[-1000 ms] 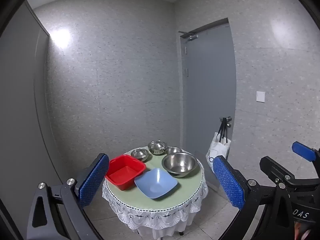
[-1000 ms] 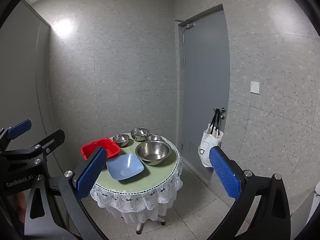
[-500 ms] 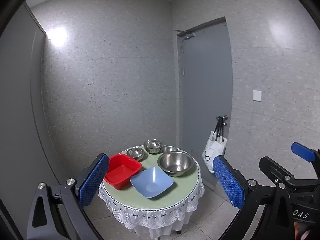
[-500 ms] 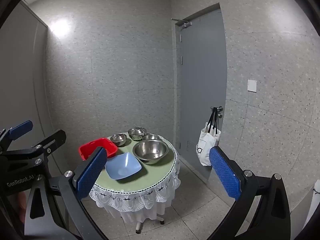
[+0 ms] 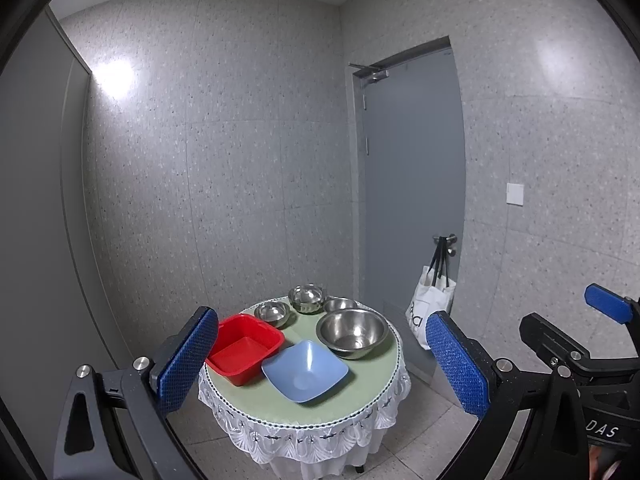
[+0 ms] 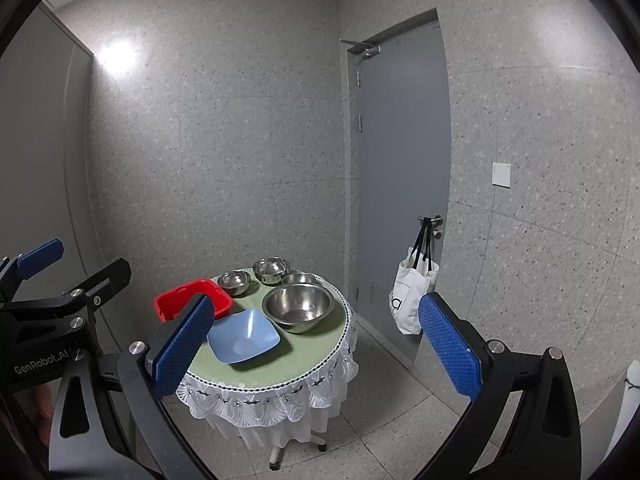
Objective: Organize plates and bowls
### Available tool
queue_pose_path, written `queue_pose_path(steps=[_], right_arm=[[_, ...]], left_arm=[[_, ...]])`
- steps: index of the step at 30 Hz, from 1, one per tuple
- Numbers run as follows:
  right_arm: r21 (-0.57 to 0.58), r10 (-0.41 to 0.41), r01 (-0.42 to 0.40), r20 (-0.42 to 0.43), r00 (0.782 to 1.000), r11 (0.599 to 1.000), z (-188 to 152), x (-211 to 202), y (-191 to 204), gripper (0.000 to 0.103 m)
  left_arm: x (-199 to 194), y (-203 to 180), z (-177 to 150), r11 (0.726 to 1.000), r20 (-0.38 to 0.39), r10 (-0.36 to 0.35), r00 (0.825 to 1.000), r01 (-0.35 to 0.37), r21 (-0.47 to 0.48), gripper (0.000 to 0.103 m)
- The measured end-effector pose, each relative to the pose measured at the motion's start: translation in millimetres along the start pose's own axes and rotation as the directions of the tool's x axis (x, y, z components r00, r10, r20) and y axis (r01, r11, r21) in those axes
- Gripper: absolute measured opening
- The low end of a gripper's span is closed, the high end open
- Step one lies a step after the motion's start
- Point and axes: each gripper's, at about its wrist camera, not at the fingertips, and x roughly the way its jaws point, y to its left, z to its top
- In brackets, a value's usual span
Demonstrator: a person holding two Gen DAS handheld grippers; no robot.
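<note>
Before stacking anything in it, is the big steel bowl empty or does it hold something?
Empty. The big steel bowl stands upright on the table, and both views show only bare, shiny metal inside.

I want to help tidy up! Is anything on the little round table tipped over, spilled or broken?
Nothing stands out. The red tub, the blue dish, the big steel bowl and the three small steel bowls behind them all sit upright on the table, look empty, and show no spill or damage. Both grippers are open, off the table.
</note>
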Motion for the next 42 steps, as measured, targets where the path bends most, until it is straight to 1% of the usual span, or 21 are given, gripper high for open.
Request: queue_pose_path(steps=[12, 20, 25, 42], right_arm=[[-0.004, -0.002, 0.003, 0.005, 1.000, 1.000, 4, -1, -2, 0.103], [-0.013, -0.025, 0.025, 0.014, 1.000, 1.000, 7, -1, 2, 0.103], [-0.015, -0.046, 0.046, 0.021, 0.999, 0.999, 6, -2, 2, 0.103], [-0.014, -0.054, 0.054, 0.021, 0.998, 0.998, 3, -2, 9, 0.103]], left_arm=[[4, 0, 3, 1.000, 0.001, 0.002, 1.000, -0.002, -0.004, 0.103], [5, 1, 3, 1.000, 0.001, 0.003, 1.000, -0.003, -0.004, 0.103], [5, 1, 3, 1.000, -0.002, 0.002, 1.000, -0.002, 0.001, 0.103], [11, 10, 2, 1.000, -0.006, -0.005, 1.000, 0.005, 0.001, 0.103]])
